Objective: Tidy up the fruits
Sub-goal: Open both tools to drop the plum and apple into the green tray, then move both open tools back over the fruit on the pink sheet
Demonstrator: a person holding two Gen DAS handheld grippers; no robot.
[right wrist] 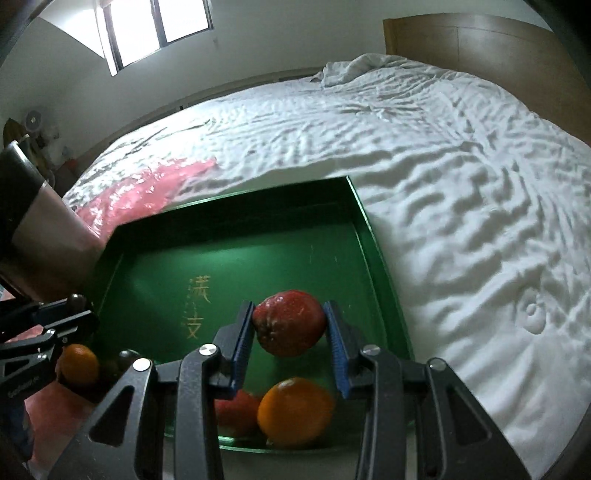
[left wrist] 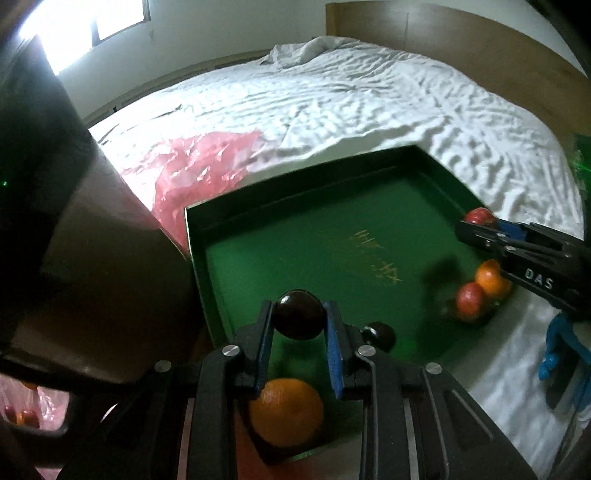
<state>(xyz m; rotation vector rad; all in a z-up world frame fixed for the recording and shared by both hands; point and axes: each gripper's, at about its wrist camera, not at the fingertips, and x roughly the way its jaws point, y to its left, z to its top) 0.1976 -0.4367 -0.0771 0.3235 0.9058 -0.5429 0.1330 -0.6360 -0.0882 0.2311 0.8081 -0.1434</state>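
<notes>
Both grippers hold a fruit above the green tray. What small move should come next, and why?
Probably lower the left gripper and right gripper toward the green tray's floor before opening: the dark round plum and the red apple hang clamped above it.

Daylight poured in from the window (right wrist: 155, 29), which was blown out to white glare in both views, and raked across the bed sheet (right wrist: 424, 158), throwing soft shadows in its wrinkles. The green tray (left wrist: 332, 236) lay dimmer. Fisheye bending curved the frame edges, and motion blur smeared the pink bag (left wrist: 199, 173) and the fruit.
</notes>
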